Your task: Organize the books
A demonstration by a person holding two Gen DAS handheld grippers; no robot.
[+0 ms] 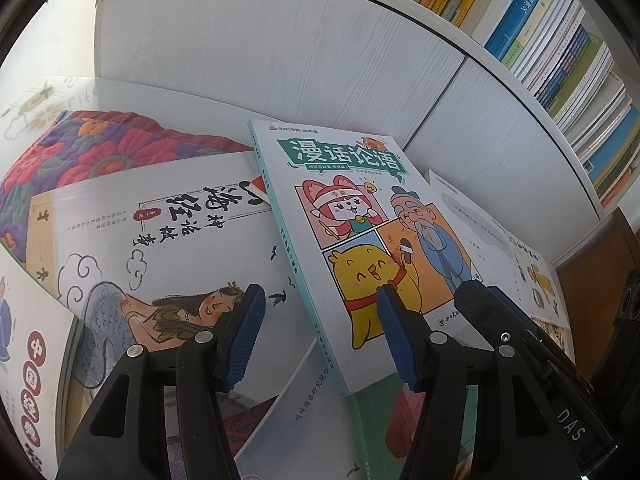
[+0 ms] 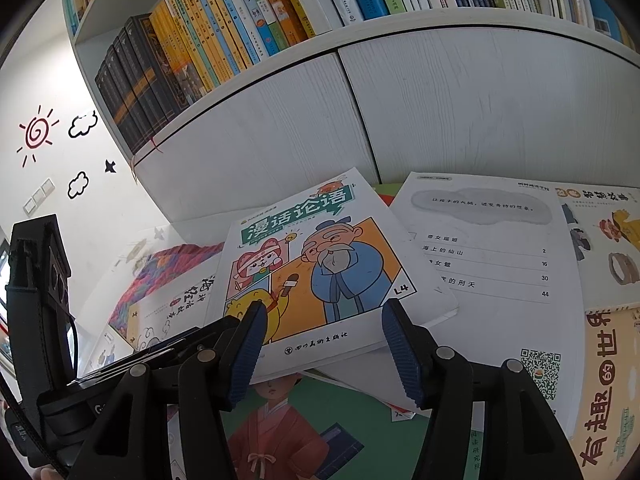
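Directly under our two grippers lies the comic book (image 2: 312, 268) with the teal title banner, resting flat on top of a loose heap of other books. Our right gripper (image 2: 320, 344) has its jaws apart, one blue pad on each side of the near bottom edge of this book, and we see no pad pressing on the cover, so it holds nothing. Our left gripper (image 1: 320, 336) is also released: its jaws straddle the teal spine near the lower corner, without a grip that we can see. The long axis of the book runs away from the grippers toward the cupboard, with the title at the far end and the publisher line at the near end; in the right wrist view it leans a little to the right. Just left of it lies the mermaid book (image 1: 160, 248), and to its right the open contents page (image 2: 480, 248); below the right gripper the green cover (image 2: 320, 420) peeks out. Farther behind stand the white cupboard doors (image 2: 480, 112), and above them the shelf (image 2: 400, 20) already full of upright books. We judge the task is at an early stage: several books are scattered, and none of this heap is stacked or shelved yet.
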